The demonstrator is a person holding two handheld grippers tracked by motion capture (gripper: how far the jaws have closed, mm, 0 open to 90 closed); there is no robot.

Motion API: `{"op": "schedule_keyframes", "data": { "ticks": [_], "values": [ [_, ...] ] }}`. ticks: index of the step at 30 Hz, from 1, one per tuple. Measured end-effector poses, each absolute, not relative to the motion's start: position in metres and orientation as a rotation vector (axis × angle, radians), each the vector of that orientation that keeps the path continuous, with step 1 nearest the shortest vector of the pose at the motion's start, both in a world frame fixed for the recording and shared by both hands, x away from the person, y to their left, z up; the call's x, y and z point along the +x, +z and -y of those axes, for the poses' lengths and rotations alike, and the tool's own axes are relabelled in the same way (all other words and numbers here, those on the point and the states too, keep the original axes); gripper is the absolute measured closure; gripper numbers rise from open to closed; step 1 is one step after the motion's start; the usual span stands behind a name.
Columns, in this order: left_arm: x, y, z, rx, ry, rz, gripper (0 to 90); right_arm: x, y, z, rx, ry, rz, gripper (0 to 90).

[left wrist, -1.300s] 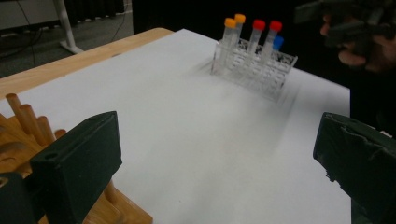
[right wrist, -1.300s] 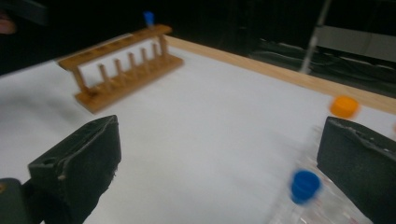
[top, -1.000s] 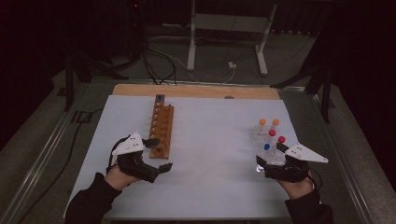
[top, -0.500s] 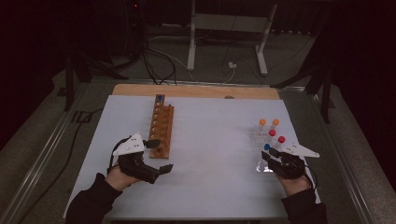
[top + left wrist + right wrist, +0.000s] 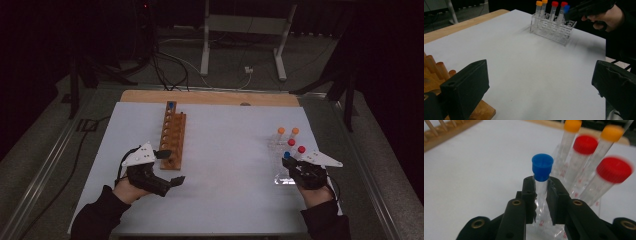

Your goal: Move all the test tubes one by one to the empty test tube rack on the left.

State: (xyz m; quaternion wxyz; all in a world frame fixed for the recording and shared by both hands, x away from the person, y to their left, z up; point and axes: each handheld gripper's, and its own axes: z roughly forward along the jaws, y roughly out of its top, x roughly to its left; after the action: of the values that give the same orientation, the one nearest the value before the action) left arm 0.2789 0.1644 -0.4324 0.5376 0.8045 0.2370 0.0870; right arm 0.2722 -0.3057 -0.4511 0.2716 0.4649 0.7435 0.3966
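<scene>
Right gripper [image 5: 541,192]: jaws clamped on blue tube [image 5: 542,171] just under cap, tube in clear rack [image 5: 554,27] at table's right. Tube likely light, rigid, slick plastic; grip below cap sound. Red tubes [image 5: 599,180] and orange tubes [image 5: 571,135] close beside: lift straight. Left gripper [image 5: 167,167]: jaws wide open, empty, by wooden rack [image 5: 172,135].

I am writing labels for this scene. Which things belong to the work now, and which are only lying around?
In the work:
right gripper, shut on the blue-capped tube
clear rack
wooden rack
left gripper, open

Lying about:
cables on the floor
metal stand
</scene>
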Motion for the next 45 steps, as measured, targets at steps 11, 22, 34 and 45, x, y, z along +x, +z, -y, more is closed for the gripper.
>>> {"op": "schedule_keyframes", "data": {
  "ticks": [11, 22, 34, 45],
  "values": [
    [0.278, -0.427, -0.163, 1.89, 0.206, -0.563, 2.0, 0.255, -0.41, 0.295, 1.1, 1.141, -1.918, 76.9],
    [0.272, -0.42, -0.152, 1.886, 0.183, -0.516, 2.1, 0.253, -0.417, 0.243, 0.945, 1.254, -2.104, 76.9],
    [0.266, -0.419, -0.13, 1.894, 0.129, -0.437, 4.6, 0.243, -0.439, 0.178, 0.767, 1.364, -2.351, 76.9],
    [0.263, -0.424, -0.112, 1.898, 0.083, -0.366, 16.9, 0.234, -0.443, 0.146, 0.673, 1.406, -2.446, 76.9]
  ]
}}
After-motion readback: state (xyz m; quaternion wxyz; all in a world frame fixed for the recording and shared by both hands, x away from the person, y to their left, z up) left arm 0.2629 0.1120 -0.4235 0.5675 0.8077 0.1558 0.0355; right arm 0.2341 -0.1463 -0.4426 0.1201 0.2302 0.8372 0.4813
